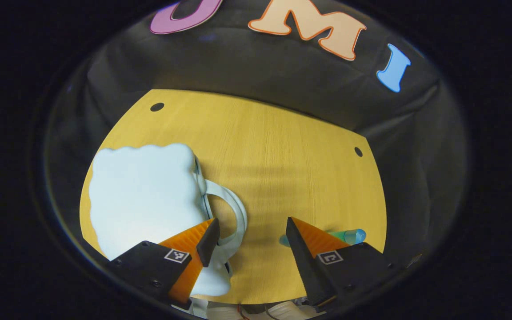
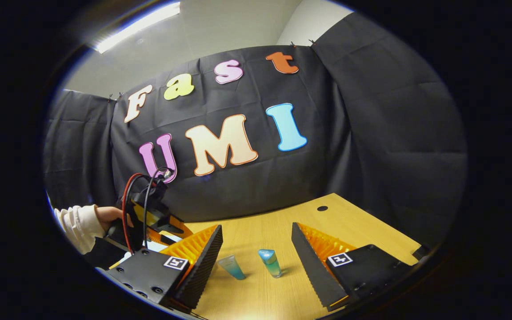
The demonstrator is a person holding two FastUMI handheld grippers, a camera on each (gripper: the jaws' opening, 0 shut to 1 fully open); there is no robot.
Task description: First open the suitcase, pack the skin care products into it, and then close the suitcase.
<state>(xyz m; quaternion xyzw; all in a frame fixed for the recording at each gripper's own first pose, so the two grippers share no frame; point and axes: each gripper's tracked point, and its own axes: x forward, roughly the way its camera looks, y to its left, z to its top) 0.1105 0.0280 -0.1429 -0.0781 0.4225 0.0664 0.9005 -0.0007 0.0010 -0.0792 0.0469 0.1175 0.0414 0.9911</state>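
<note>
Your left gripper [image 1: 250,238] has its fingers spread wide with nothing between them. They hang over the bench [image 1: 282,146], pointing down at it. The left finger [image 1: 208,240] sits over the looped handle [image 1: 234,213] of the suitcase [image 1: 145,195]; you cannot tell from here whether it touches the handle. The suitcase is pale blue-white with a wavy edge, lies flat and closed on the left part of the bench, and its handle sticks out toward the middle. Just past the right finger [image 1: 300,242] a blue-green tube [image 1: 349,235] lies on the bench, partly hidden behind that finger.

Your right gripper [image 2: 256,242] is also wide open and holds nothing. Between its fingers, farther off on the bench [image 2: 371,235], two small blue-green tubes stand close together but apart: one [image 2: 233,267] nearer the left finger [image 2: 202,262], leaning a little, and one [image 2: 270,262] near the middle of the gap. Neither finger touches them.

To the far left in the right gripper view you see your other hand [image 2: 111,218] in a pale sleeve [image 2: 78,226], holding the left gripper with its red and black cables [image 2: 138,200].
</note>
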